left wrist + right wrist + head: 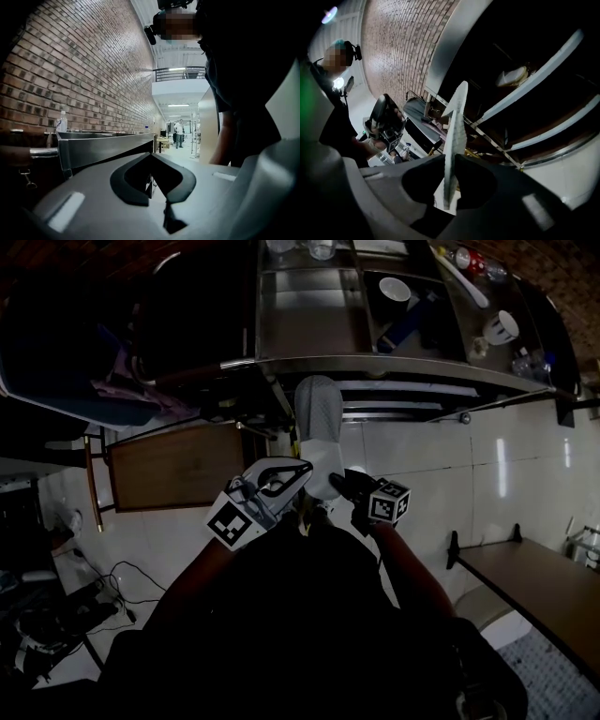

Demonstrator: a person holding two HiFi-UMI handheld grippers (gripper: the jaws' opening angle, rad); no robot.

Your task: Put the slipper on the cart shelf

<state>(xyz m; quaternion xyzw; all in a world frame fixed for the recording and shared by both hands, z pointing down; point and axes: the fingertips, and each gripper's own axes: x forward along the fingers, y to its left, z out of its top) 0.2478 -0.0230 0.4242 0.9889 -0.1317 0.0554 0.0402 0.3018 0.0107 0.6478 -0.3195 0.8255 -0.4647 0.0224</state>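
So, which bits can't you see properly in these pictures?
- The slipper, head view: its near end is hidden behind the right gripper.
- The slipper, right gripper view: seen edge-on, so its top doesn't show.
- The cart's lower shelves, head view: mostly covered by the cart's top tray, and very dark.
- A far-off person, left gripper view: too small to tell what they are doing.

The slipper (319,423) — pale grey, thin, with a ribbed sole — hangs off the floor. It is pinched on edge at one end by the right tongs (451,164), and its far end points at the steel cart (309,329) — near the front edge of the lower shelves (412,388).
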